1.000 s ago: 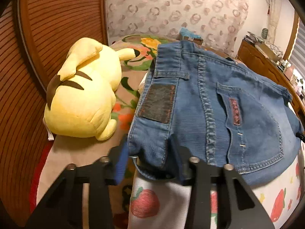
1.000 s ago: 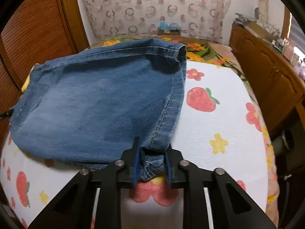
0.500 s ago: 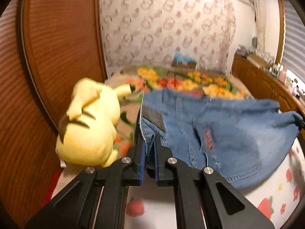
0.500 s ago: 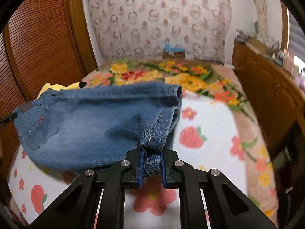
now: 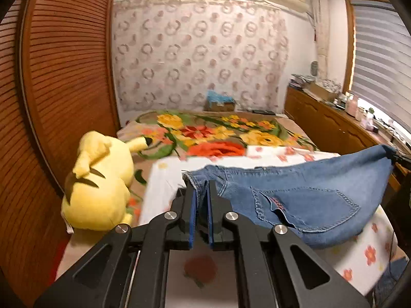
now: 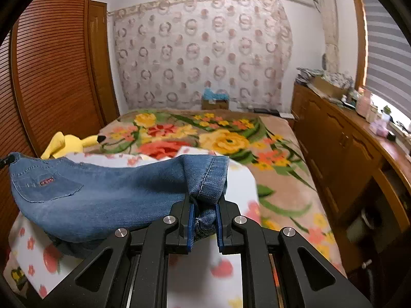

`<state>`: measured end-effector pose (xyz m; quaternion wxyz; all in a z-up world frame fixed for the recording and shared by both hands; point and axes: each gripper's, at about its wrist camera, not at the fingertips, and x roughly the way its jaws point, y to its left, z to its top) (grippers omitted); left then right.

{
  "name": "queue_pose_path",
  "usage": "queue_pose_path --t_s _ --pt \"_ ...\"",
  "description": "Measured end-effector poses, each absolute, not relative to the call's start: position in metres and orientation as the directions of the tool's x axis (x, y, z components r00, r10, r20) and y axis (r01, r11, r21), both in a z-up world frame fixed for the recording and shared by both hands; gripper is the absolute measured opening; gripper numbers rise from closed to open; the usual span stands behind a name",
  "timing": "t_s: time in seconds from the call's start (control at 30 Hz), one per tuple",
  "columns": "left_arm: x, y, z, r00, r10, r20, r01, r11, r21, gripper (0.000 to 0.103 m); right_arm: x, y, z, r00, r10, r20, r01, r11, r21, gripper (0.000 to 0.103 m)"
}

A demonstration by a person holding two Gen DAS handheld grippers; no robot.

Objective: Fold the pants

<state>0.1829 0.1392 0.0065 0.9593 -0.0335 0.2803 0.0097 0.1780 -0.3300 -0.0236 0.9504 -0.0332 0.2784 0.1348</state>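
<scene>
The folded blue denim pants [image 5: 303,195] hang stretched in the air between my two grippers, above the white strawberry-print sheet [image 5: 164,179]. My left gripper [image 5: 201,192] is shut on the waistband corner at the pants' left end. My right gripper [image 6: 204,205] is shut on a bunched fold of denim at the pants' [image 6: 108,195] other end. A back pocket with a small red label faces each camera. The pants' underside is hidden.
A yellow plush toy [image 5: 100,184] lies on the bed's left side by the wooden slatted wardrobe [image 5: 59,77]. A flowered blanket [image 6: 205,133] covers the far bed. A wooden dresser [image 6: 346,154] with clutter runs along the right wall. A small box [image 6: 215,100] sits at the head.
Both grippers have closed on the pants and lifted them off the sheet. The pants now hang taut between them and the cameras look more level across the room.
</scene>
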Motion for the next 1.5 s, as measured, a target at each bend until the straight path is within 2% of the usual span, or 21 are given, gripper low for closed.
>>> queue_pose_path --t_s 0.23,0.43,0.57,0.8,0.97,1.03,1.1,1.13,1.2,1.3,1.5 --pt "0.163 0.142 -0.038 0.772 -0.02 -0.635 -0.047 0.995 -0.088 0.009 0.131 -0.329 -0.056 0.749 0.242 -0.617 -0.278 0.96 0.039 0.013" --pt "0.156 0.138 -0.055 0.739 -0.024 -0.674 -0.043 0.996 -0.083 0.009 0.131 -0.331 -0.062 0.71 0.246 -0.66 -0.264 0.962 0.074 0.014" --pt "0.154 0.134 -0.057 0.728 -0.017 -0.685 -0.041 0.997 -0.068 0.009 0.141 -0.332 -0.057 0.687 0.216 -0.693 -0.242 0.968 0.062 0.022" --pt "0.15 0.134 -0.057 0.728 -0.004 -0.686 -0.045 0.998 -0.053 0.024 0.149 -0.337 -0.05 0.671 0.21 -0.711 -0.22 0.972 0.079 0.028" --pt "0.147 0.133 -0.055 0.73 -0.005 -0.683 -0.044 0.998 -0.055 0.025 0.148 -0.332 -0.052 0.662 0.207 -0.721 -0.205 0.974 0.091 0.031" --pt "0.145 0.133 -0.053 0.739 -0.027 -0.673 -0.032 0.997 -0.076 0.058 0.148 -0.33 -0.053 0.659 0.21 -0.722 -0.205 0.974 0.095 0.031" --pt "0.143 0.131 -0.05 0.751 -0.044 -0.658 -0.02 0.996 -0.089 0.077 0.147 -0.331 -0.053 0.658 0.215 -0.721 -0.207 0.973 0.101 0.032" --pt "0.142 0.129 -0.048 0.759 -0.048 -0.65 -0.016 0.996 -0.093 0.083 0.148 -0.33 -0.053 0.658 0.217 -0.721 -0.207 0.973 0.103 0.033" --pt "0.142 0.126 -0.045 0.766 -0.063 -0.64 -0.003 0.995 -0.101 0.083 0.149 -0.33 -0.053 0.658 0.218 -0.721 -0.206 0.973 0.106 0.034" --pt "0.145 0.114 -0.043 0.767 -0.092 -0.635 0.031 0.994 -0.107 0.09 0.149 -0.331 -0.054 0.657 0.226 -0.719 -0.207 0.971 0.116 0.035" --pt "0.157 0.083 -0.052 0.734 -0.142 -0.664 0.092 0.99 -0.11 0.091 0.147 -0.331 -0.06 0.656 0.235 -0.717 -0.204 0.97 0.132 0.039"
